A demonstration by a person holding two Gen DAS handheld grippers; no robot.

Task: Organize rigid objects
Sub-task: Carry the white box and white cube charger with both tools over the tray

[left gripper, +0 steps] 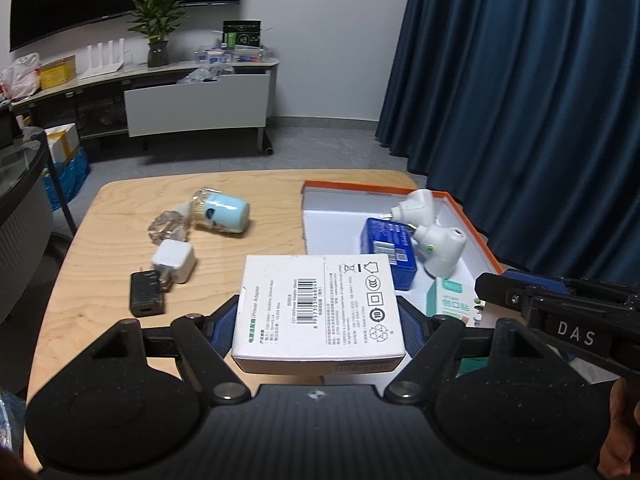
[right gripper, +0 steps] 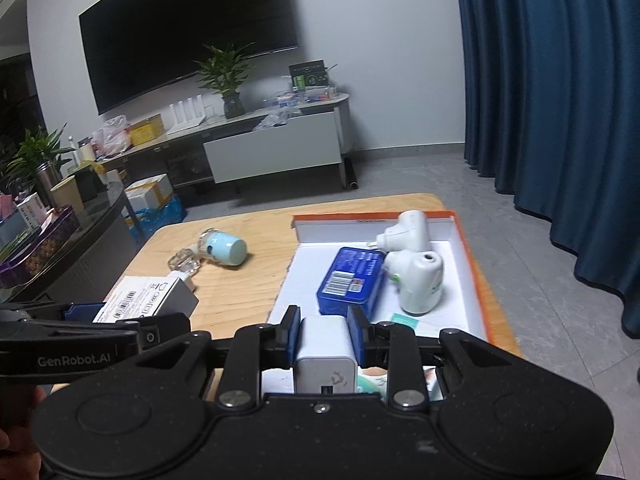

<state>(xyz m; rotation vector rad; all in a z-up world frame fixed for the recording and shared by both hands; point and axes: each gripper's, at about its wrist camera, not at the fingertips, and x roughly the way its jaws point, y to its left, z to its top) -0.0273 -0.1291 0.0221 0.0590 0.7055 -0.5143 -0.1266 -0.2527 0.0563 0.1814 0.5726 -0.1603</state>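
My left gripper (left gripper: 318, 316) is shut on a white power adapter box (left gripper: 320, 308) and holds it above the wooden table (left gripper: 120, 216), left of the orange-rimmed white tray (left gripper: 308, 216). My right gripper (right gripper: 325, 334) is shut on a white charger cube (right gripper: 325, 350) over the tray's near edge (right gripper: 286, 280). In the tray lie a blue tin (right gripper: 352, 280) and two white plug-in devices (right gripper: 416, 280). A white charger (left gripper: 174, 261), a black adapter (left gripper: 146, 294), a light blue cup (left gripper: 224, 211) and a clear bottle (left gripper: 168, 226) lie on the table.
A green-and-white packet (left gripper: 452, 298) lies at the tray's near end. A dark blue curtain (left gripper: 520, 100) hangs to the right. A TV cabinet (left gripper: 192, 100) stands at the far wall. A glass-topped stand (right gripper: 60, 240) with boxes stands at the left.
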